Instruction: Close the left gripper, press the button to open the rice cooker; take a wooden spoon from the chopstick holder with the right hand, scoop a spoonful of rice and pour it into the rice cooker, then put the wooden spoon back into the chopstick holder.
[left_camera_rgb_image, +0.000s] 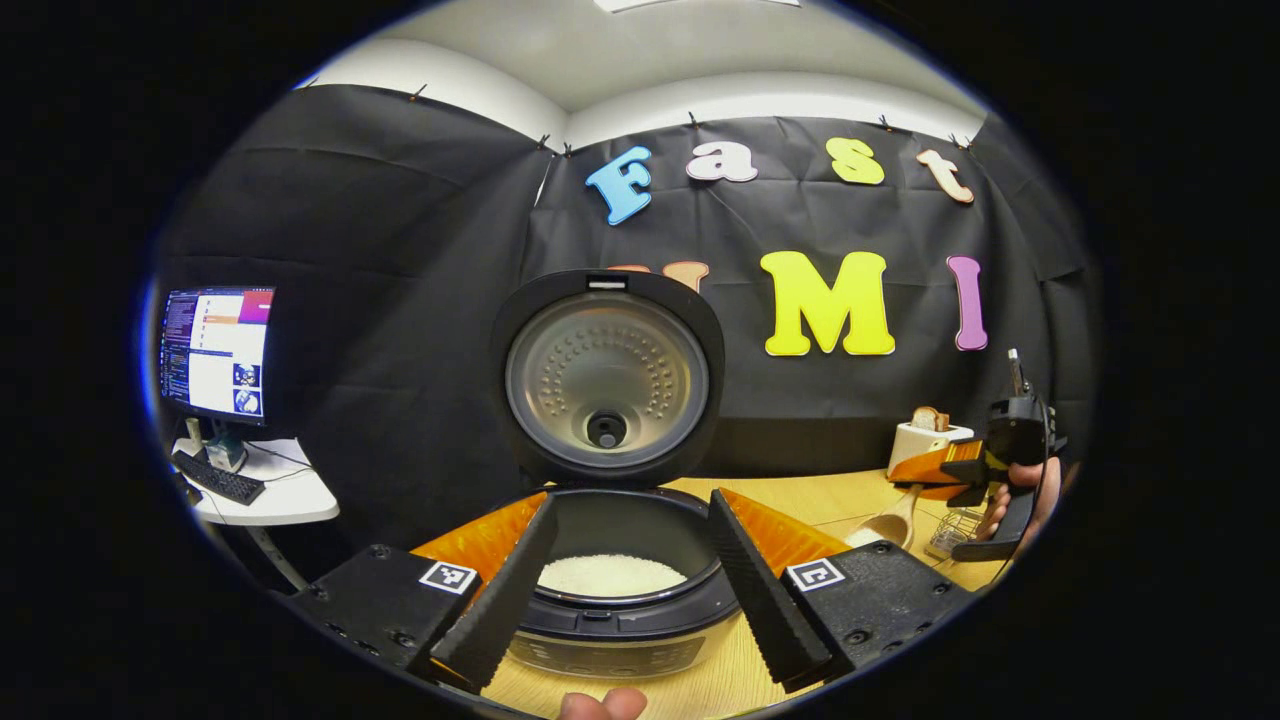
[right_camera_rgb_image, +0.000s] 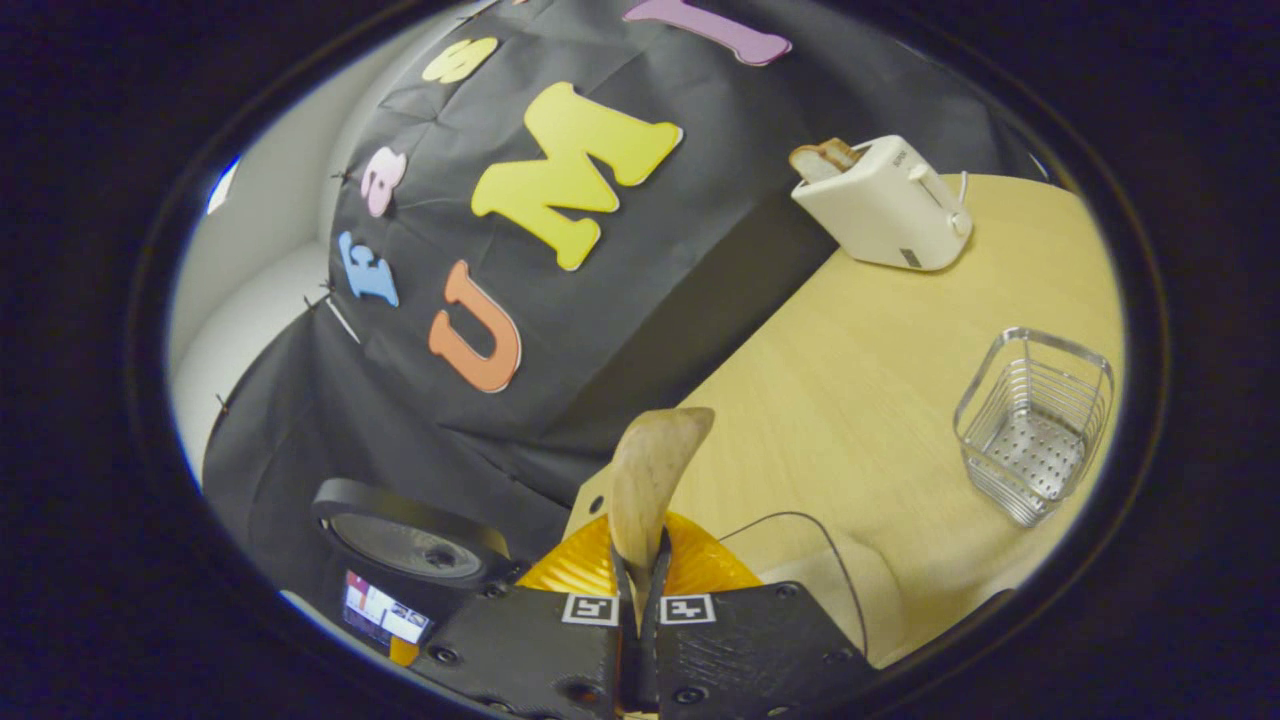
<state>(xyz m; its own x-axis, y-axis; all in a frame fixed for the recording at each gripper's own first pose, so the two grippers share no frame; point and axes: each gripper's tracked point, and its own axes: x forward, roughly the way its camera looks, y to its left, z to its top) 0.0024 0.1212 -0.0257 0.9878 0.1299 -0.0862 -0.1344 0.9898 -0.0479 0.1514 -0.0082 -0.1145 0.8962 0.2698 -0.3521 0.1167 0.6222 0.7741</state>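
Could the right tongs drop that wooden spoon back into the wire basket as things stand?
Probably yes. The right tongs grip the wooden spoon, the wire basket stands open-topped, and bare table lies between.

Your left gripper (left_camera_rgb_image: 625, 590) has its fingers spread on either side of the rice cooker (left_camera_rgb_image: 620, 600); the pot mouth between them is open from above, with the raised lid (left_camera_rgb_image: 607, 375) walling off the far side. Your right gripper (right_camera_rgb_image: 640, 600), fingers clamped on the wooden spoon (right_camera_rgb_image: 650, 470), has bare tabletop (right_camera_rgb_image: 850, 380) ahead. The chopstick holder (right_camera_rgb_image: 1035, 425) stands apart on it, its top open, and the toaster (right_camera_rgb_image: 885, 205) sits near the back wall.
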